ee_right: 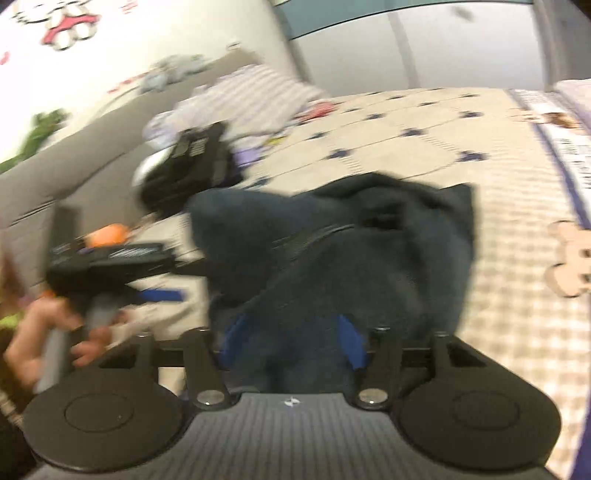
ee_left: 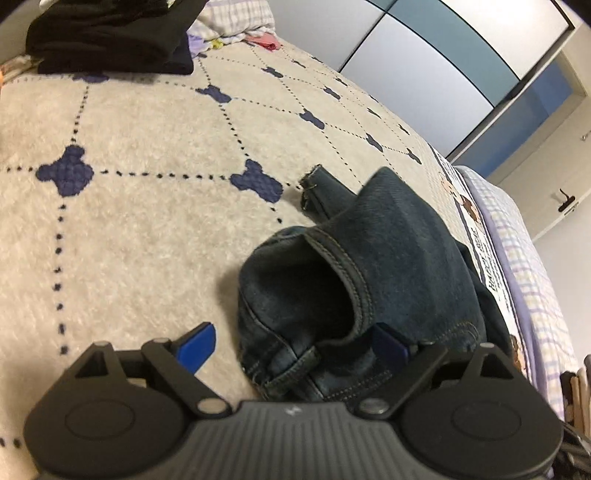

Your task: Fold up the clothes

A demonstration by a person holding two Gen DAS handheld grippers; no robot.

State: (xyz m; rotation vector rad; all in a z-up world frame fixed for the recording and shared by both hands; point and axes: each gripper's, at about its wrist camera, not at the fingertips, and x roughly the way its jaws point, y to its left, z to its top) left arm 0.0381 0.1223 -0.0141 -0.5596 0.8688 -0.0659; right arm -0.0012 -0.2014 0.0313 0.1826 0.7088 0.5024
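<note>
Straddling the jeans — left hand-held gripper, jaws wide.

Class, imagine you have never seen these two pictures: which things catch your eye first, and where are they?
The dark denim jeans lie bunched on the cream bedspread with navy clover marks, right before the wide-open left gripper. A pile of black clothes sits at the bed's far corner. In the blurred right view, denim lies between the right gripper fingers.
</note>
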